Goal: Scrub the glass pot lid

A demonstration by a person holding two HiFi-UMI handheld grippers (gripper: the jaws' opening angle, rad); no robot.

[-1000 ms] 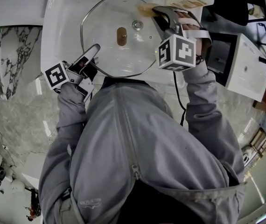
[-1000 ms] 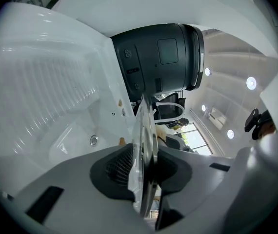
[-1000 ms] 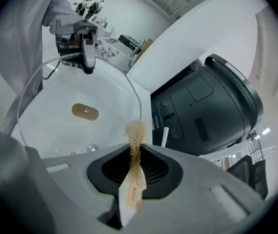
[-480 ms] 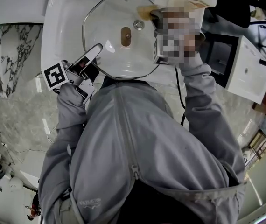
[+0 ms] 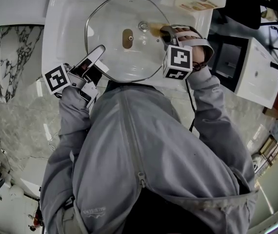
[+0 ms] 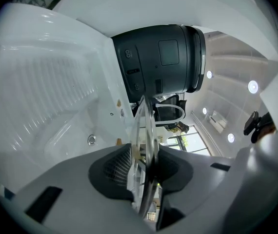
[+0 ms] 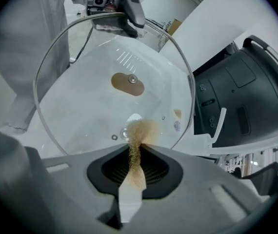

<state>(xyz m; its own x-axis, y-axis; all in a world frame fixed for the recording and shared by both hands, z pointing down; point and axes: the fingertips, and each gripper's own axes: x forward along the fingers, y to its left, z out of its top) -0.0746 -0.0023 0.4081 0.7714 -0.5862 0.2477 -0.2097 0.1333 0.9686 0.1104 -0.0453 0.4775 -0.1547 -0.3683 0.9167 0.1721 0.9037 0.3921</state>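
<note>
From the left: my left gripper (image 5: 97,62) has the rim of the lid (image 5: 119,62) between its jaws at the lid's near-left edge. The pads look to be on the glass, but the jaws are opening. That is my main worry. The lid hangs tilted over the sink (image 5: 66,23), held at that one spot only. If the grip loosens any more, I judge the wet rim slides out and the glass drops into the basin, where it could chip or crack.

On the right, my right gripper (image 5: 166,33) is clamped on the scrubber (image 5: 154,29), which presses on the glass near the far-right rim, past the knob (image 5: 128,38). Pushing there, well away from the left grip, levers the lid and could twist it out of the left jaws. The scrubber is pinched by a thin part only, so a hard stroke could drag it free.

Counted: two grippers, one lid with one knob, one scrubber, one sink.
</note>
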